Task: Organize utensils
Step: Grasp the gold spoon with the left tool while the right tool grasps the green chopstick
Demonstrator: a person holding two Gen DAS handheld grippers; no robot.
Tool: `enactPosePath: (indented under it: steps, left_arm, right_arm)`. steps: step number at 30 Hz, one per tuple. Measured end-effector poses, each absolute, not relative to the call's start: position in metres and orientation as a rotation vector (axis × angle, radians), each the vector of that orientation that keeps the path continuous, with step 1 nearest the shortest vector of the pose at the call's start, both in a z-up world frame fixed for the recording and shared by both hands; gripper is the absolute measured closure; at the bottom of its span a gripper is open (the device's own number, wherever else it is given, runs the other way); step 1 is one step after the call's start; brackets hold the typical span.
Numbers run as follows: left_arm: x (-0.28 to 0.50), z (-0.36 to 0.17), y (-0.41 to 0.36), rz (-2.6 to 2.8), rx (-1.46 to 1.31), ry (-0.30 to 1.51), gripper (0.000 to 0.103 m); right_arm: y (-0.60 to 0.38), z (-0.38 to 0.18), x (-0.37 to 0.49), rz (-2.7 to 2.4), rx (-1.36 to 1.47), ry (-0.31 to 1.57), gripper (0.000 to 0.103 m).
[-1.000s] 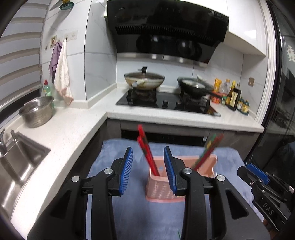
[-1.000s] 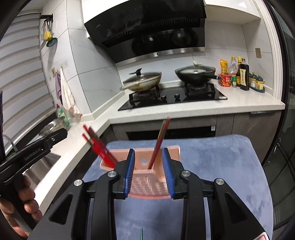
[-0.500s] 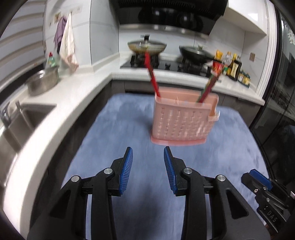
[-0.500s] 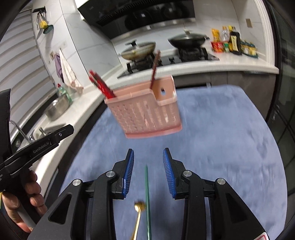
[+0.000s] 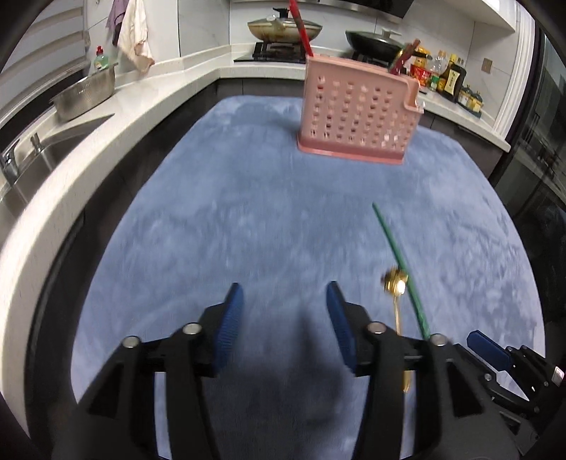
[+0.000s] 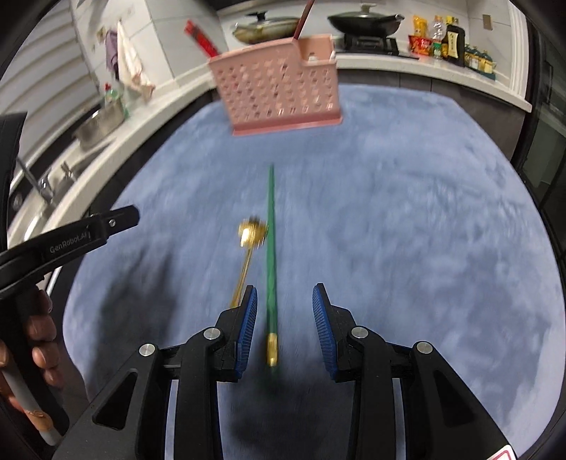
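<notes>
A pink perforated utensil basket (image 5: 357, 116) (image 6: 279, 92) stands at the far side of the blue mat (image 5: 265, 219) (image 6: 406, 219), with red chopsticks (image 5: 300, 26) sticking out of it. A green chopstick (image 6: 270, 254) (image 5: 399, 263) and a gold spoon (image 6: 247, 244) (image 5: 396, 297) lie on the mat. My right gripper (image 6: 284, 315) hovers open over the green chopstick's near end, which lies between its blue pads without touching them. My left gripper (image 5: 284, 311) is to the left of both utensils, its jaws opening with nothing between them.
A white counter (image 5: 116, 116) curves along the left with a sink (image 5: 42, 155) and a steel bowl (image 5: 85, 95). A stove with two pans (image 5: 283, 30) and sauce bottles (image 5: 449, 78) are behind. A hand (image 6: 39, 336) holds the left gripper's handle.
Both grippers dropped and tilted down toward the mat, away from the basket. The green chopstick and gold spoon came into view. The left jaws widened.
</notes>
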State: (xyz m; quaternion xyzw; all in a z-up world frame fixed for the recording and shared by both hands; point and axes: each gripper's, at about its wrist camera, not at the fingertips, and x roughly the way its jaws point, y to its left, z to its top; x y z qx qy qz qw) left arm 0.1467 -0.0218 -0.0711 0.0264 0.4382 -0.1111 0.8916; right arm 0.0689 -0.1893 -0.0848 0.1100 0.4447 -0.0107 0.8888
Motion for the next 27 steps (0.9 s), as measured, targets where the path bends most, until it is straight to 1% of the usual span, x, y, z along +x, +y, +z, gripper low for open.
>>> enactPosePath:
  steps: [8,11,15,17,19,24,27]
  left_arm:
    - [0.123,-0.093,-0.02,-0.246,0.078,0.964,0.055]
    - [0.117,-0.097,-0.022,-0.247,0.096,0.97,0.055]
    - [0.111,-0.1,-0.025,-0.257,0.099,0.972,0.052]
    - [0.11,-0.101,-0.026,-0.263,0.098,0.976,0.052]
    - [0.108,-0.103,-0.029,-0.27,0.102,0.981,0.052]
    - [0.106,-0.105,-0.033,-0.285,0.105,0.989,0.052]
    - [0.106,-0.105,-0.035,-0.294,0.103,0.995,0.05]
  right_arm:
    - [-0.176,-0.105,0.051,-0.019,0.186,0.959,0.071]
    - [-0.17,-0.107,0.048,-0.024,0.14,0.946,0.073]
    - [-0.17,-0.108,0.047,-0.023,0.147,0.943,0.08]
    - [-0.171,-0.11,0.048,-0.023,0.153,0.945,0.082]
    - [-0.171,-0.111,0.047,-0.023,0.153,0.946,0.087]
    - [-0.172,-0.114,0.047,-0.029,0.152,0.945,0.096]
    - [-0.173,-0.114,0.046,-0.032,0.156,0.939,0.096]
